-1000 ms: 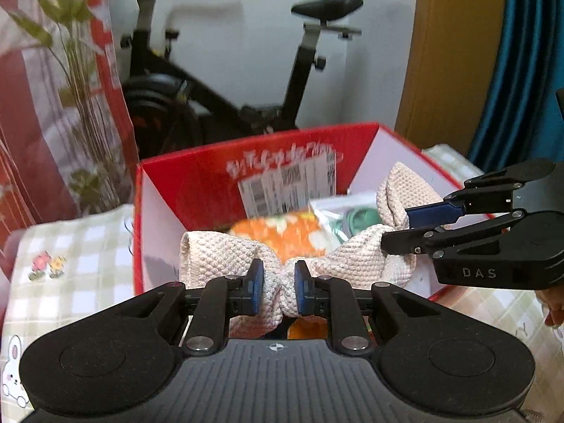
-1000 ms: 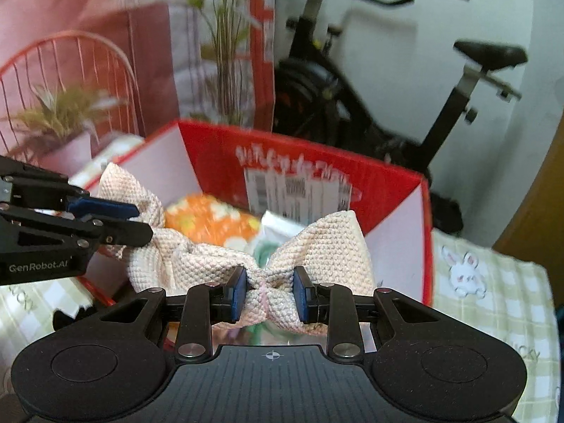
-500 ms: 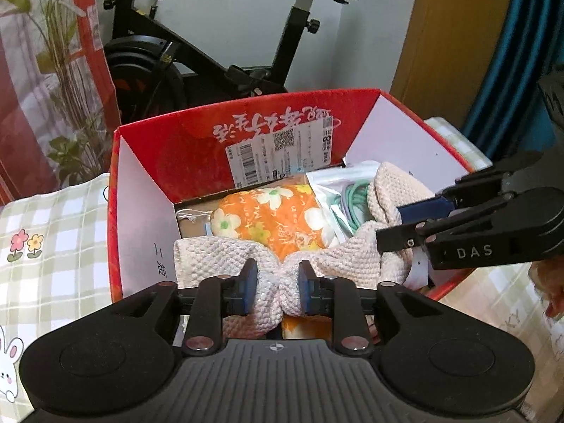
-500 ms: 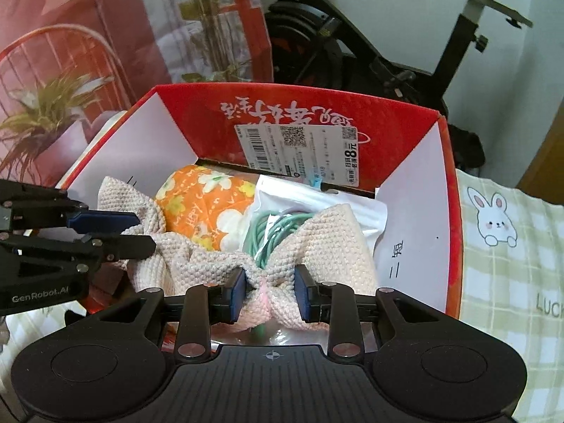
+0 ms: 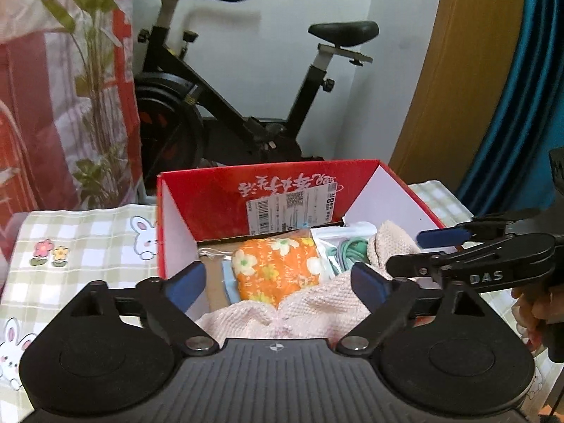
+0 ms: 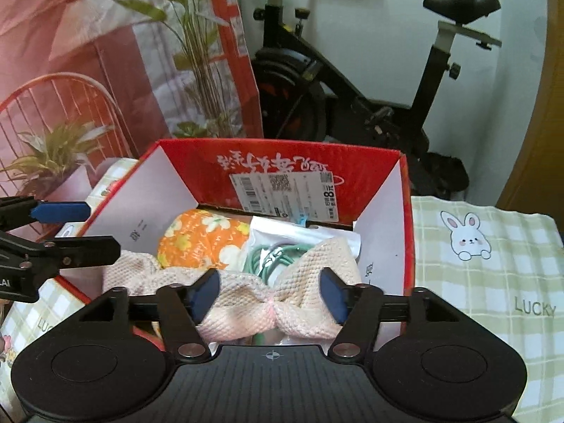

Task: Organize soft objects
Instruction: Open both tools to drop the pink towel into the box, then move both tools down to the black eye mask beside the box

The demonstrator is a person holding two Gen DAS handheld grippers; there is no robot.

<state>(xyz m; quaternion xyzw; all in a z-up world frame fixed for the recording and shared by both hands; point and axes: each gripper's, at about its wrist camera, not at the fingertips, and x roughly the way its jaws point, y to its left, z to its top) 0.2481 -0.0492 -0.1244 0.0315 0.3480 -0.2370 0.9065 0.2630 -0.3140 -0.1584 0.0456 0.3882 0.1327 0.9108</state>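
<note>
A: Knitted cloth point(image 6: 246, 299), pale pink: lying across the near side of the red box point(image 6: 380, 157), lower centre of both wrist views, draped over an orange floral bundle point(image 6: 201, 239) and a clear bag of green cable point(image 6: 278, 253).

B: Left gripper point(image 5: 278, 282): jaws opening, spread wide at lower centre of its view. Cloth below and between the blue pads point(image 5: 185, 283), not touched by either.

A: Right gripper point(image 6: 269, 294): jaws opening too. Cloth bunched between the pads point(image 6: 208, 294); no squeeze visible, though the right pad sits very close to the fabric.

B: Step in hand, judged: release of the cloth into the box. Placement looks done.

A: Next move, judged: clear both sets of fingers up and away without snagging the knit. Then check for loose fabric hanging over the near rim; not visible from here.

B: Checked tablecloth point(image 6: 493, 282) beside the box, right of frame: no further soft items seen.
</note>
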